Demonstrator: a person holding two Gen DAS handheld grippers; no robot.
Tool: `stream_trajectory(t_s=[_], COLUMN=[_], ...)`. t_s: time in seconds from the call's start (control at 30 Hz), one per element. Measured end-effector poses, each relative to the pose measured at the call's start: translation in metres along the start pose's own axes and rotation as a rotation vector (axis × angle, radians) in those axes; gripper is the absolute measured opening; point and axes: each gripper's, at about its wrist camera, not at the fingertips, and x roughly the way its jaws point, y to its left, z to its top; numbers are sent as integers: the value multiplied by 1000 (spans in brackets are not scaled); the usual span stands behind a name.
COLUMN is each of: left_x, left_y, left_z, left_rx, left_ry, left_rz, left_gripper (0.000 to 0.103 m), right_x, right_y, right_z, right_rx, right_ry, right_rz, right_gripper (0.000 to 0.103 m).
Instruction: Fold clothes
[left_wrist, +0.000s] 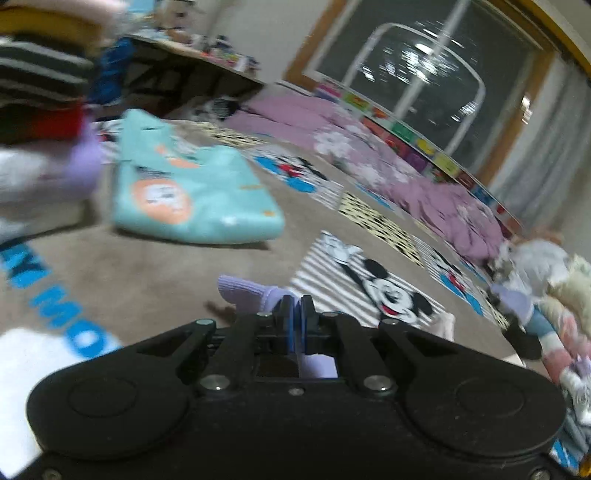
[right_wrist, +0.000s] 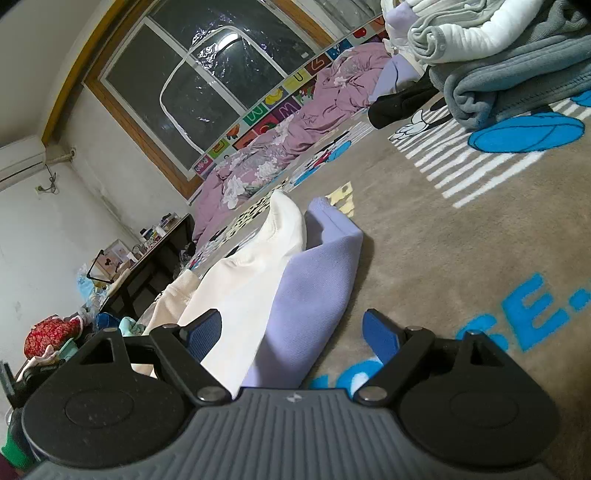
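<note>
At lower centre of its view the left gripper pinches the lilac sleeve, likely to fold it over, while the right gripper gapes wide around the garment on the rug.

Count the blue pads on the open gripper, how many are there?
2. One blue pad sits on the cream and lilac garment, the other blue pad over the bare carpet. The right gripper stands open.

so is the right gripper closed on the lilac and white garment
No, the right gripper stands wide open, its blue pads apart, with the lilac and white garment lying between them on the carpet.
</note>
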Motion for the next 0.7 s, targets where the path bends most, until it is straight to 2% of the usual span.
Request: stream_trajectory(t_s=[0.2,0.23,0.27,0.33,0.4,0.43,0.53,0.6,0.7], left_x=[-1,-1,-2,-4,-5,-4,4,10,15], left_y=[34,38,41,45,48,50,57,62,69], left_z=[0,1,2,5,8,8,5,2,-1], left_rx=[-158,-182,-201,-228,-255,-272,-346,-394,-432], left_ry=[48,53,56,50,46,52,86,108,121], left_rz=[177,202,211,193,167,152,94,65,38], left_gripper=[1,8,28,54,54,54,53,50,46], right_x=[-4,-6,-9,-21,-35,-40,-43,-30,-2], right_y=[6,8,11,24,52,70,135,176,227], right_z=[-1,-2,-2,-4,-8,-12,-34,-60,-110], right_rx=[-20,-25,-28,-73,-201,-285,-515,-671,-930], right_ry=[3,2,-5,-42,-80,-87,-55,19,171], right_rz=[-30,-41,-61,-125,-159,-149,-56,13,85], right_gripper=[83,83,83,83,83,83,83,80,61])
